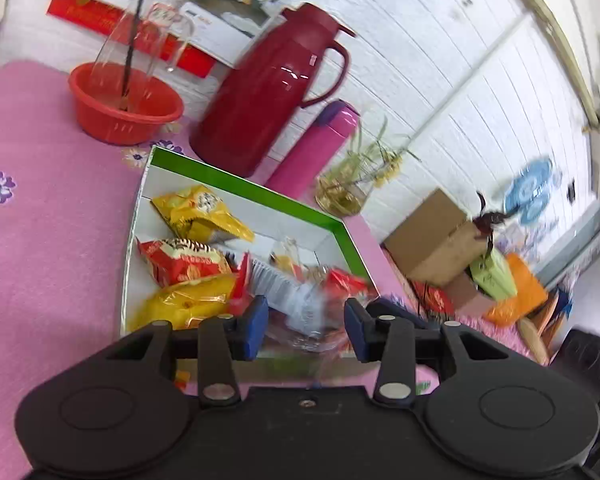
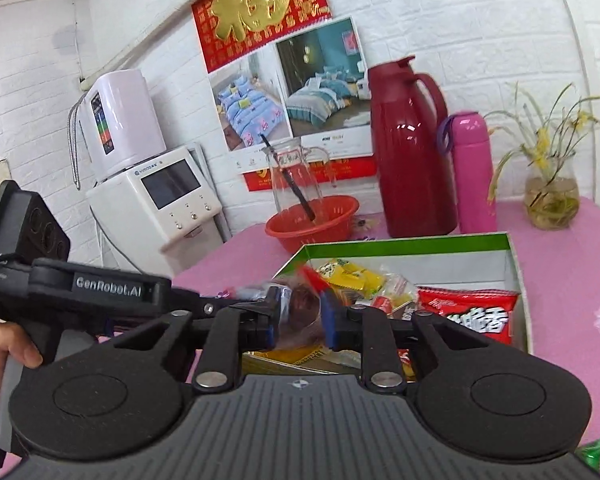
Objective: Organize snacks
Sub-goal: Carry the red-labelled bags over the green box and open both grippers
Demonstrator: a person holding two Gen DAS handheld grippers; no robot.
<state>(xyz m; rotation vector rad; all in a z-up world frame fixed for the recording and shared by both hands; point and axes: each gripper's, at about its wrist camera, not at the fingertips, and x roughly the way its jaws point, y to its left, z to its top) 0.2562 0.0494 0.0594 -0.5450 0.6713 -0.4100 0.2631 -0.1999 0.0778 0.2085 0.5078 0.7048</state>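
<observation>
A green-rimmed white box (image 1: 240, 184) (image 2: 420, 242) lies on the pink tablecloth with several snack packets inside: yellow ones (image 1: 196, 212) (image 2: 352, 276) and red ones (image 1: 180, 264) (image 2: 468, 312). Over its near edge hangs a clear-wrapped snack packet (image 1: 308, 320) (image 2: 300, 308), blurred, with brown and red contents. My left gripper (image 1: 306, 328) has the packet spanning its blue pads, and its tip (image 2: 274, 296) meets the packet's left end in the right wrist view. My right gripper (image 2: 300, 320) is shut on the same packet. A hand holds the left gripper's handle.
Behind the box stand a dark red thermos jug (image 1: 268, 92) (image 2: 412, 152), a pink flask (image 1: 316, 148) (image 2: 474, 172), a red basin (image 1: 124, 104) (image 2: 312, 224) holding a glass jug, and a glass vase (image 1: 344, 192) (image 2: 552, 204). A white appliance (image 2: 156, 200) stands off the table's left.
</observation>
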